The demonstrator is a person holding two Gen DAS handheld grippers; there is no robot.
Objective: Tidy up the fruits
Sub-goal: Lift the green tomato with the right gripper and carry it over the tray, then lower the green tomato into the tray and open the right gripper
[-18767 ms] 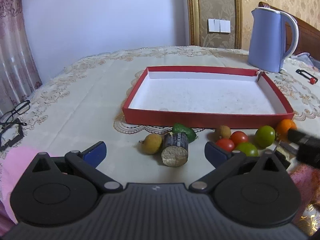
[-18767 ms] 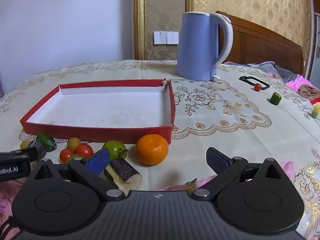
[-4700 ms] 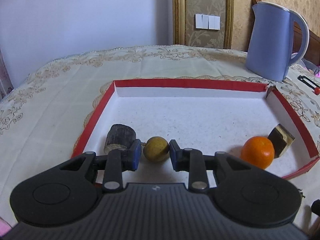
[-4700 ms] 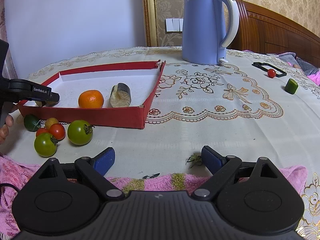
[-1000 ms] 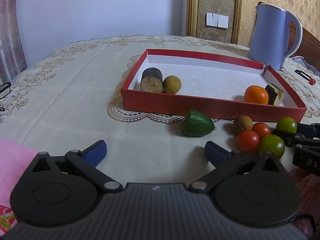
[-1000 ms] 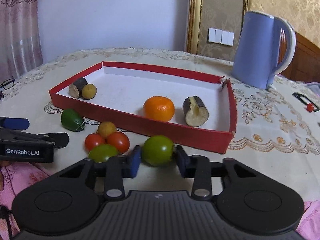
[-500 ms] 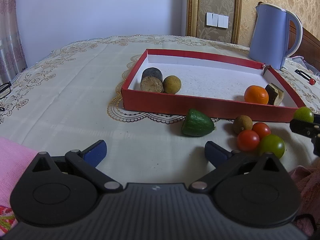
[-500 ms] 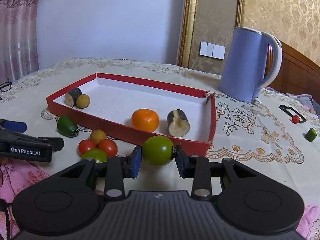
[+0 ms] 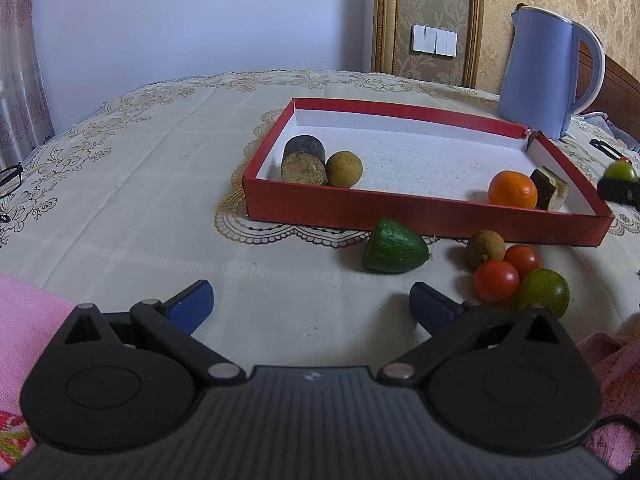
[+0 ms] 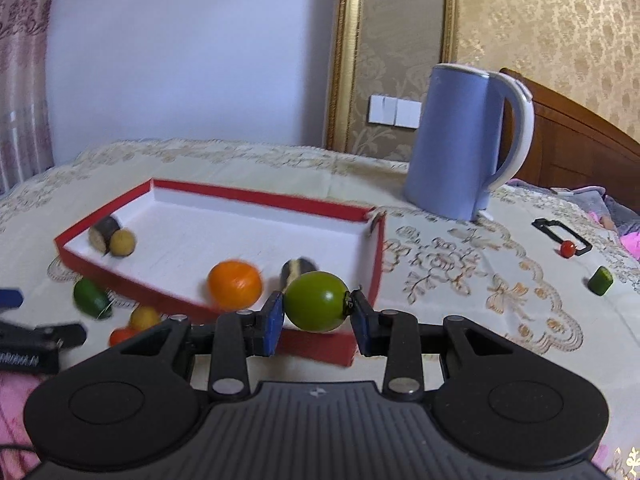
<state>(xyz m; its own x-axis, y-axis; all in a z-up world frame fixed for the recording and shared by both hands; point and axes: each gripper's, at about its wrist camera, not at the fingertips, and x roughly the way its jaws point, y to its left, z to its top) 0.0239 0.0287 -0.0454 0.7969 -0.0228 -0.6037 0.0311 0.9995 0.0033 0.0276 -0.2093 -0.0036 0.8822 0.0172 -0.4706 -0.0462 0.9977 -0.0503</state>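
My right gripper (image 10: pixel 316 318) is shut on a green tomato (image 10: pixel 316 301) and holds it in the air above the near right corner of the red tray (image 10: pixel 256 200). The held tomato also shows at the right edge of the left wrist view (image 9: pixel 621 171). The tray (image 9: pixel 400 216) holds an orange (image 9: pixel 513 189), two dark cut cylinders (image 9: pixel 302 159) (image 9: pixel 551 188) and a brown round fruit (image 9: pixel 344 169). My left gripper (image 9: pixel 310 305) is open and empty, low over the cloth. In front of the tray lie a green pointed fruit (image 9: pixel 394 246), a brown fruit (image 9: pixel 485 249), two red tomatoes (image 9: pixel 496 281) and a green tomato (image 9: pixel 544 292).
A blue kettle (image 10: pixel 460 140) stands behind the tray's right end. On the cloth to the right lie a black clip with a small red ball (image 10: pixel 567 249) and a small green piece (image 10: pixel 601 280). Glasses (image 9: pixel 10 176) lie at the far left. Pink cloth (image 9: pixel 24 304) is at the near edge.
My right gripper has lifted the green tomato off the cloth and carried it up and forward to the tray's near right corner. My left gripper has stayed still and open.
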